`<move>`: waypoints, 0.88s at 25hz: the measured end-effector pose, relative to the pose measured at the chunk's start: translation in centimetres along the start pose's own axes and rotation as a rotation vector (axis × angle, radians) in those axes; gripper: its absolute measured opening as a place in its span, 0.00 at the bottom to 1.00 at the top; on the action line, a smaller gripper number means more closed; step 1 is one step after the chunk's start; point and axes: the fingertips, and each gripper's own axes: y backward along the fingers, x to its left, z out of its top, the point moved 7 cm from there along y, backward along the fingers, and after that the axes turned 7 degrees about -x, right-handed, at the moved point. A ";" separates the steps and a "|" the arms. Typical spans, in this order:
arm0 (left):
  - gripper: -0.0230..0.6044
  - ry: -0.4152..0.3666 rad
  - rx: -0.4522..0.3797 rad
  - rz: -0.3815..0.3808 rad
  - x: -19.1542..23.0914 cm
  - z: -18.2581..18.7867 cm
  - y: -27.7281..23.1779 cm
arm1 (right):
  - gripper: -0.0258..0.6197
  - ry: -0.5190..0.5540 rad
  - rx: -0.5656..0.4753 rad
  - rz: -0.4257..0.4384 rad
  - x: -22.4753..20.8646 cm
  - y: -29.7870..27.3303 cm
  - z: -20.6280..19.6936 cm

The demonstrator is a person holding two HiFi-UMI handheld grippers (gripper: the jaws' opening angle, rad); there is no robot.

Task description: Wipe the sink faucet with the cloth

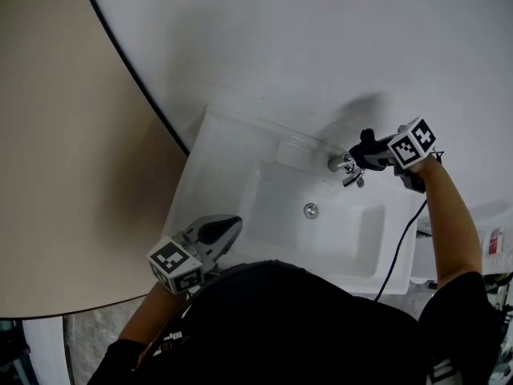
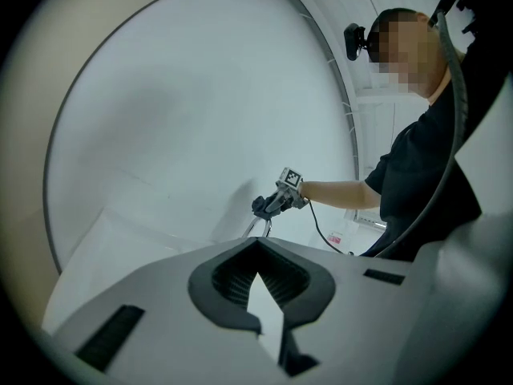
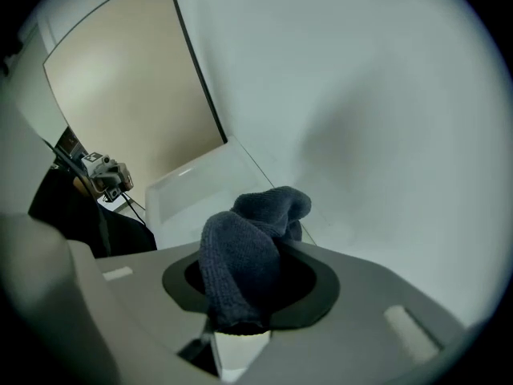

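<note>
The cloth point(image 3: 247, 251) is clamped in the right gripper point(image 1: 362, 157), its jaws held partway apart by the bunched fold. The fold's length is laid along the jaws, with the free end pushed out past the tips, presumably so that fabric meets the metal. It is held just above the faucet point(image 1: 347, 169), whose spout reaches from the back rim of the sink point(image 1: 232, 143) over the basin. The left gripper point(image 1: 228, 229) is shut on nothing, parked at the near rim.
</note>
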 end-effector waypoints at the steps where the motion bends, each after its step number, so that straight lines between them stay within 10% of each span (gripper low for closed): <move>1: 0.02 -0.004 0.000 -0.008 -0.4 0.1 -0.3 | 0.24 0.014 -0.032 -0.007 0.7 0.2 -0.5; 17: 0.02 -0.028 0.063 -0.030 -2.1 -1.2 -1.9 | 0.24 0.729 0.132 -0.304 11.4 -7.2 -5.2; 22: 0.02 0.015 0.037 0.001 -1.2 -1.2 -0.9 | 0.24 0.480 -0.077 -0.291 13.5 -9.4 -8.5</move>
